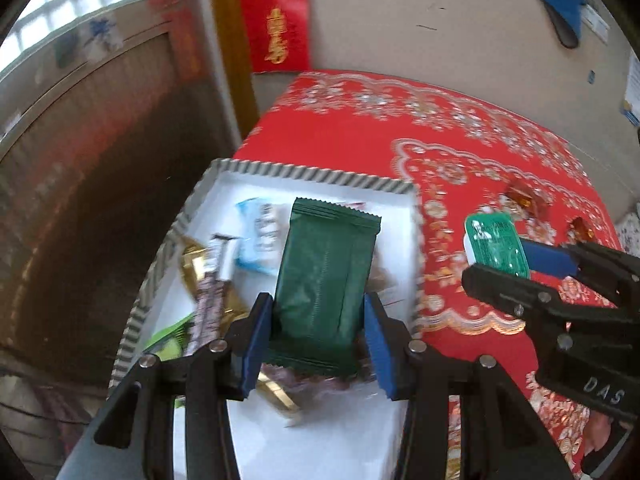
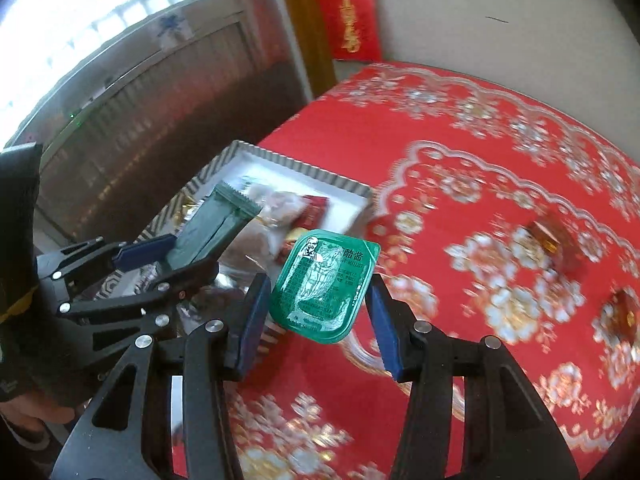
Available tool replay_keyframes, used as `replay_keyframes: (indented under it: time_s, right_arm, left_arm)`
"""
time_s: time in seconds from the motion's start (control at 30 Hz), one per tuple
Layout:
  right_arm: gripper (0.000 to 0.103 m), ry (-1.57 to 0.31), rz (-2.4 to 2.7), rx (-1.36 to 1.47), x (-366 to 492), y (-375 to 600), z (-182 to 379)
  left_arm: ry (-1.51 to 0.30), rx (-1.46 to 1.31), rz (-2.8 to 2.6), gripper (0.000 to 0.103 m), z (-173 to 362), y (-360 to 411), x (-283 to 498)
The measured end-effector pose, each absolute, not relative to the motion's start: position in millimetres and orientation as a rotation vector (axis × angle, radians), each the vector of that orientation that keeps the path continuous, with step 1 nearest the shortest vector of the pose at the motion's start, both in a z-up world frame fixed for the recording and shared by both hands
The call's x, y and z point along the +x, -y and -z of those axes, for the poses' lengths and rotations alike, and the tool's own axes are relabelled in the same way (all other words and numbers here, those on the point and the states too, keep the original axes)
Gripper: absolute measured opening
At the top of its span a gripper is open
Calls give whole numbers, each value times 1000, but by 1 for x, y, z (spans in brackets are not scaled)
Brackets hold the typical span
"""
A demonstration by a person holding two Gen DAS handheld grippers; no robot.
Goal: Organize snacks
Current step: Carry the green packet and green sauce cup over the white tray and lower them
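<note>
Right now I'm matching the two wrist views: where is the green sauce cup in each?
Left wrist view: green sauce cup at right, held in the right gripper.
Right wrist view: centre, between the blue pads.
Shared landmark: the striped-rim tray.

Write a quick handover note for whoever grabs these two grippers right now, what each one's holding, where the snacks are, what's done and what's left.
Left hand-held gripper: shut on a dark green foil snack packet, over the white box with the striped rim.
Right hand-held gripper: shut on a green-lidded plastic sauce tub, over the red floral tablecloth near the box's right edge.
Done: several wrapped snacks already lie in the box.
Left: put both held items in the box, then probably collect the two amber-wrapped candies on the cloth to the right.
</note>
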State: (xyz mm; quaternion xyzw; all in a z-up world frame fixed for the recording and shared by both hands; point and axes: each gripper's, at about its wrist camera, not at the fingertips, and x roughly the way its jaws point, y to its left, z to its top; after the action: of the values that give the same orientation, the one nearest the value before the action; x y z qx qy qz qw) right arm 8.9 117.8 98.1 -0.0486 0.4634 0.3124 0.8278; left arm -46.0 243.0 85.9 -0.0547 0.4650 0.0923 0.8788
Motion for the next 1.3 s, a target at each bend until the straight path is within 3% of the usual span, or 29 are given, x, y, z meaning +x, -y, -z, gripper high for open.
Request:
replay_keyframes:
  time_s: [0.53, 0.83, 1.13, 1.3]
  right_arm:
    - [49, -1017, -876, -206, 11, -231, -83]
    - [49, -1051, -894, -242, 11, -245, -66]
    - [56, -1070, -915, -172, 6, -225, -73]
    - [56, -1068, -889, -130, 0, -198, -79]
  left_arm:
    - [-1002, -183, -343, 48, -69, -307, -91]
    - [-1035, -215, -372, 51, -51, -309, -91]
    - [-1029, -190, -415, 77, -52, -301, -88]
    - [-996, -153, -424, 83, -65, -292, -87]
